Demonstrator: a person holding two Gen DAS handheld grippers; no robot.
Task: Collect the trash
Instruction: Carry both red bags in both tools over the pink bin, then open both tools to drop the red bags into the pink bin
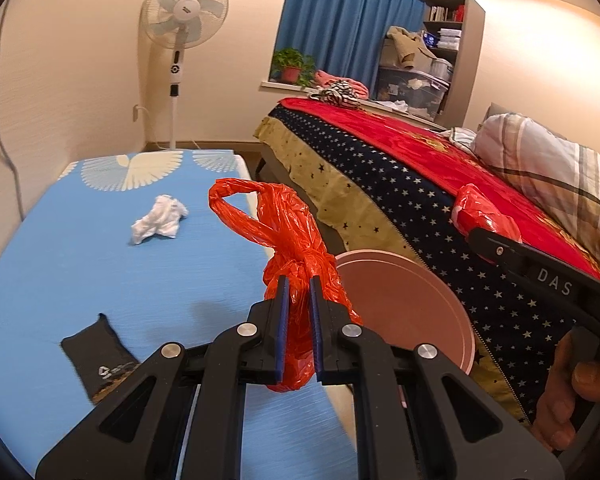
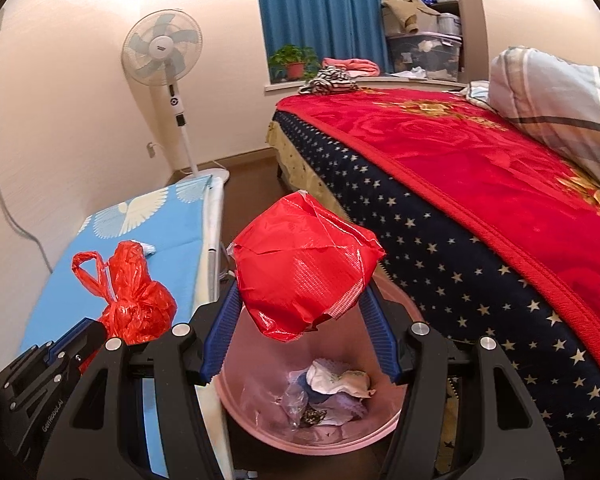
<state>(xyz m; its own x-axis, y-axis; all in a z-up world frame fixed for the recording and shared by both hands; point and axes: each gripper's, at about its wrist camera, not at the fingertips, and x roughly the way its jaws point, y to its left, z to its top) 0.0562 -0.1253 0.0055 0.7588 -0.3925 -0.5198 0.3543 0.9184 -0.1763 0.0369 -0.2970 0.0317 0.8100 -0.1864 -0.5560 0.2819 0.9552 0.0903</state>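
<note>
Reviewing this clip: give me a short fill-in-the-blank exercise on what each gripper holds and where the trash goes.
1. The left gripper is shut on a knotted ____ plastic bag.
2. The right gripper holds a red wrapper above the pink ____.
3. A crumpled white tissue lies on the ____ table.

Missing words: orange; bin; blue

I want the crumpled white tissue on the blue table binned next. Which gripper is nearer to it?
Left. The left gripper, shut on the orange bag, is over the table edge near the tissue. The right gripper holds a red wrapper over the pink bin.
</note>
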